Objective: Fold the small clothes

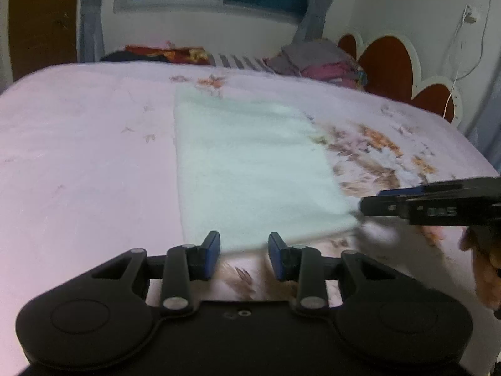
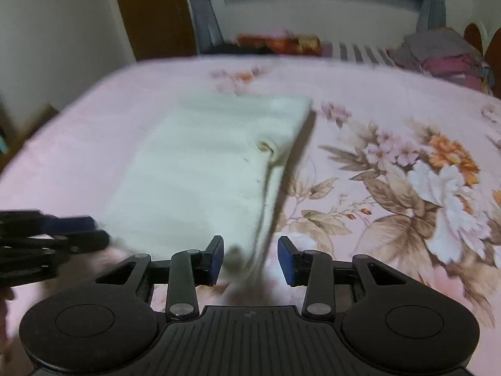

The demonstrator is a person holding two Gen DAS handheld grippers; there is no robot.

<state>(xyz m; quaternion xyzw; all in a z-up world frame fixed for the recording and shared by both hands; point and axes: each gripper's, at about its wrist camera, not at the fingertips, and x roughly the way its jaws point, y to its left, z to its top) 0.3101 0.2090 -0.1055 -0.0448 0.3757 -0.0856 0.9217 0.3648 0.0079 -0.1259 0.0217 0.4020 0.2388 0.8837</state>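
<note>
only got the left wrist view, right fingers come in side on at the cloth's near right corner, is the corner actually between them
observer: Yes. In the right wrist view the pale cloth has its bunched near corner between the fingers of the right gripper, which stand apart and do not look pinched on it.
operator: is that right edge lying flat
observer: No. It is raised off the floral bedsheet, with a dark shadow under it.
operator: anything on that edge
observer: A small curled loop or tag shows partway along it. It is too blurred to tell which.
</note>
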